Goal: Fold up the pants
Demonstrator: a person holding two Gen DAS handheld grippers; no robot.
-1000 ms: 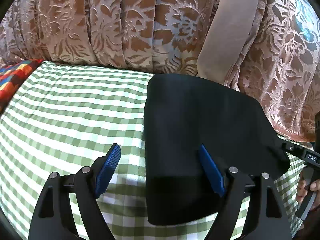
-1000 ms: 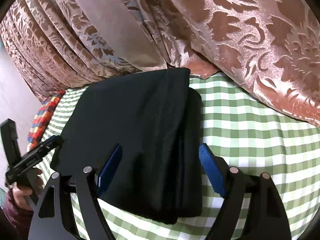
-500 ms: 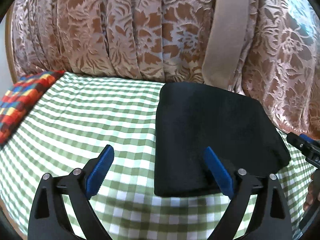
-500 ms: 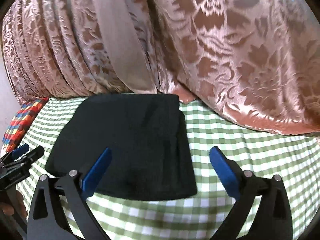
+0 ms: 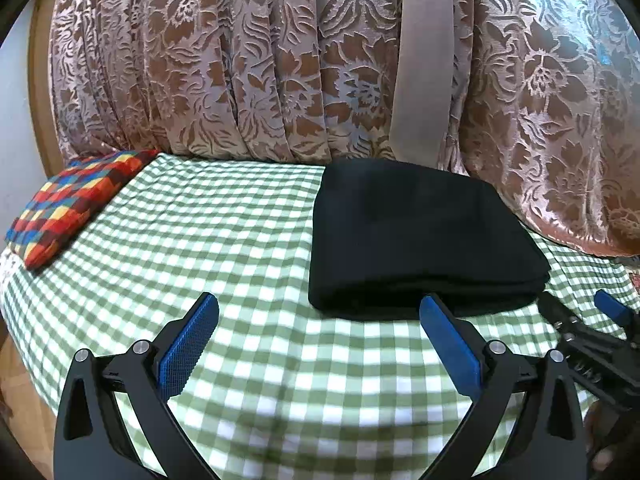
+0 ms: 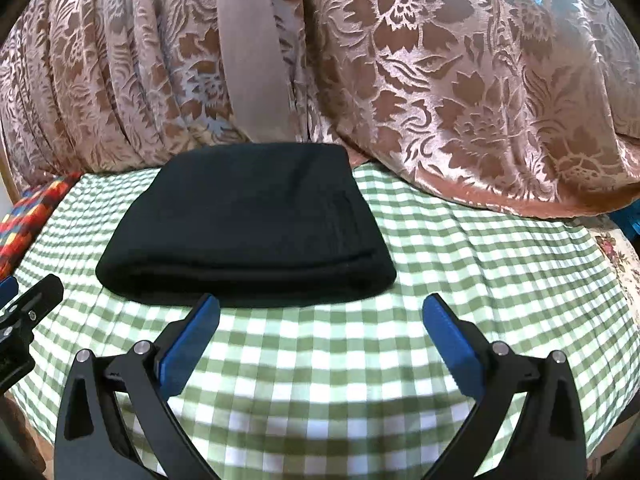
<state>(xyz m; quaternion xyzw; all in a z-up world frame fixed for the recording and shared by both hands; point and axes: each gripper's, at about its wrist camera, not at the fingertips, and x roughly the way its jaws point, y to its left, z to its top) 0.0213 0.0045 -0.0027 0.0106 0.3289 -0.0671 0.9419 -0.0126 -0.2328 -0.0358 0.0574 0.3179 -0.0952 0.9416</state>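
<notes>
Lying on the checked worktop (image 5: 248,240), the black pants (image 5: 416,236) are a neat folded rectangle; my left claw (image 5: 320,344) and right claw (image 6: 320,344) gape empty, jaws just widened.

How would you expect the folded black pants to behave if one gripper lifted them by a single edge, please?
The pants would probably droop and unfold: they are soft cloth stacked in loose layers, visible along the near edge. They look fairly light, lying flat on the checked cloth. They should not roll, and a push would likely bunch the layers rather than slide them whole.
</notes>
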